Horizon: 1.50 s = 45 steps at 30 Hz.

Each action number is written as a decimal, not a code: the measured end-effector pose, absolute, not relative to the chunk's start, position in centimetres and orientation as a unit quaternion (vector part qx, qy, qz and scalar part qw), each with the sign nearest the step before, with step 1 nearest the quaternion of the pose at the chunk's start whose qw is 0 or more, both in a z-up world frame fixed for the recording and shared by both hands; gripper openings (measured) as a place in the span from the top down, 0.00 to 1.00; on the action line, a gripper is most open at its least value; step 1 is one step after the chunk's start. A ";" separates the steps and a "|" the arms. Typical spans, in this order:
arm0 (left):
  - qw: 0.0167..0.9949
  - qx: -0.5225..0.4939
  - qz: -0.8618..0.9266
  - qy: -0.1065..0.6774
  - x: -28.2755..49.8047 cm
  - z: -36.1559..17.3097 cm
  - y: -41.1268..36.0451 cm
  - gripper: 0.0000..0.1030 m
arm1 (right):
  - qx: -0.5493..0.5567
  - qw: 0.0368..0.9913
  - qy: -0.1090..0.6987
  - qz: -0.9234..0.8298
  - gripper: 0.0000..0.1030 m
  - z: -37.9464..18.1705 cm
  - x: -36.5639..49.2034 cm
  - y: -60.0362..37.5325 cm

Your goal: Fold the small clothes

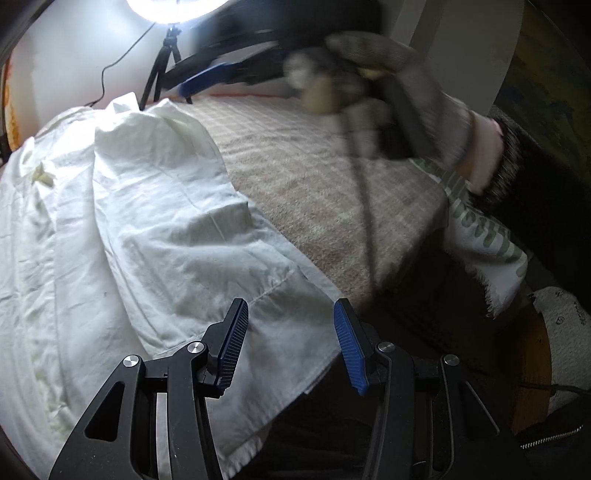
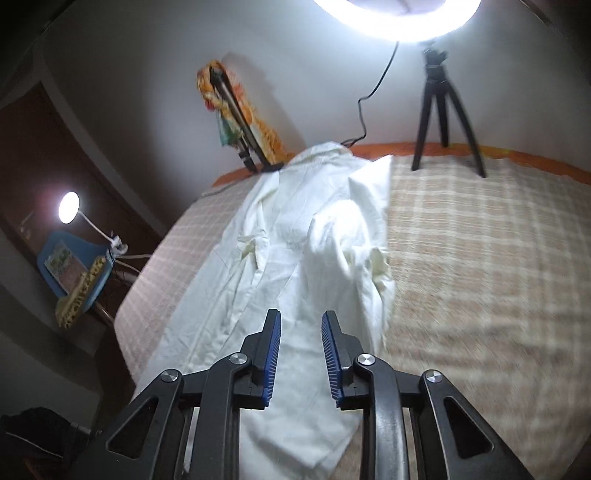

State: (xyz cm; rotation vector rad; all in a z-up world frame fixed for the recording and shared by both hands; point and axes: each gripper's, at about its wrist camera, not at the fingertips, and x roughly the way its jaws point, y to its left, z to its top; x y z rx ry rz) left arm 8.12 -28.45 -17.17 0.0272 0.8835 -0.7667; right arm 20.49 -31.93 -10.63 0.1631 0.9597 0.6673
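Checked beige cloth (image 2: 480,236) covers the bed or table that serves as the work surface, with an orange edge along its far side against a pale wall. On it lies a white garment (image 2: 306,236), rumpled and partly folded over itself, running lengthwise from the near edge toward the wall. A ring light (image 2: 397,14) glares from above, beside a small black tripod (image 2: 443,110) that stands on the cloth at the far edge.

Only the right wrist view shows the left part of the room: a desk lamp (image 2: 69,208) lit over a blue chair (image 2: 74,273), a dark door behind, and a colourful cloth draped on a stand (image 2: 236,110) by the wall. Only the left wrist view shows the person's gloved right hand (image 1: 388,99), blurred, gripping the other tool's handle above the cloth, and a printed white fabric (image 1: 480,229) at the right margin.

The left gripper (image 1: 291,343) has its blue-padded fingers wide apart, holding nothing, poised just over the near hem of the white garment; contact cannot be judged. The right gripper (image 2: 301,350) has its fingers apart by a narrower gap, also holding nothing, above the garment's near end.
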 end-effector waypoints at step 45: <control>0.860 0.062 -0.331 0.383 4.0 -17.1 -27.3 0.44 | 0.028 0.845 0.486 0.221 0.60 -11.1 27.5 -35.7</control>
